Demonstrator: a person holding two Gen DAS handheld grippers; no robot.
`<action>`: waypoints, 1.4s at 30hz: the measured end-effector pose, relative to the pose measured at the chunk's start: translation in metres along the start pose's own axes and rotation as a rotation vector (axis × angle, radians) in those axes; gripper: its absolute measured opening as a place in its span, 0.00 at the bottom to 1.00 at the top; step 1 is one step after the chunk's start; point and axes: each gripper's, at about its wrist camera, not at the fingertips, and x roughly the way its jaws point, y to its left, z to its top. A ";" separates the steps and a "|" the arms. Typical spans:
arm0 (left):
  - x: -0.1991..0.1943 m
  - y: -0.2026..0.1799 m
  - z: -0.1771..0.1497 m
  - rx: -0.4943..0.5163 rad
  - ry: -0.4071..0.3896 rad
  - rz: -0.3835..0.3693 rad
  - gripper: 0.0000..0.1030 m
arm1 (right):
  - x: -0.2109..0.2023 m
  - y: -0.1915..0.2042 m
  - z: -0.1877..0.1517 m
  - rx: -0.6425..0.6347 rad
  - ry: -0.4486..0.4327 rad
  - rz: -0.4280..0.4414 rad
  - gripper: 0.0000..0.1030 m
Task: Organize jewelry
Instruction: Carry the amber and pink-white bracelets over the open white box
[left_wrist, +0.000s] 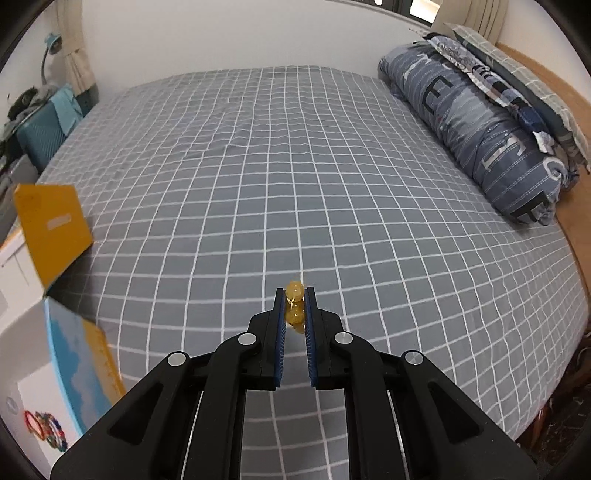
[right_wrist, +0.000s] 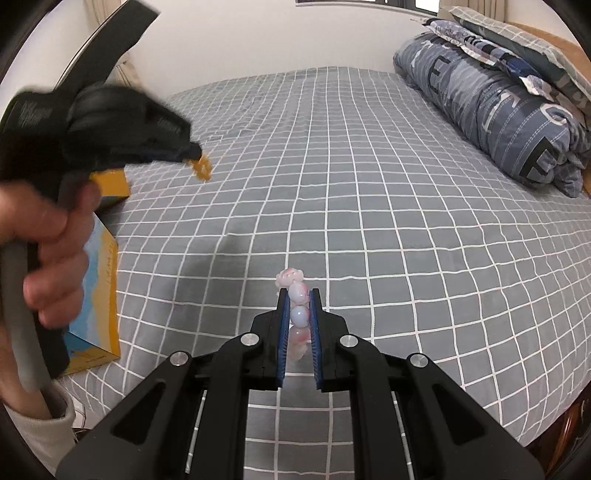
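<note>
You have both pieces lifted, your left gripper (left_wrist: 294, 310) clamped on the yellow bead bracelet (left_wrist: 294, 302) and your right gripper (right_wrist: 299, 314) clamped on the pink bead bracelet (right_wrist: 297, 306), with the open box (left_wrist: 55, 362) at lower left holding one colourful bracelet (left_wrist: 46, 430) and awaiting both.

A bed (left_wrist: 295, 166) is covered by a grey sheet crossed with white grid lines. A rolled blue-grey duvet (left_wrist: 476, 125) printed with large letters is laid along its right side, with a checked pillow (left_wrist: 517, 62) stacked behind it. A white wall (left_wrist: 221, 33) is seen beyond, and a teal suitcase (left_wrist: 44, 129) is stood at the left.
</note>
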 end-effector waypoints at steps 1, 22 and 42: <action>-0.004 0.001 -0.005 0.005 -0.007 0.013 0.09 | -0.002 0.001 0.000 -0.001 -0.005 -0.003 0.09; -0.099 0.073 -0.074 -0.015 -0.144 0.138 0.09 | -0.025 0.058 0.029 -0.038 -0.111 -0.030 0.10; -0.174 0.212 -0.127 -0.222 -0.233 0.281 0.10 | -0.042 0.208 0.047 -0.223 -0.165 0.154 0.10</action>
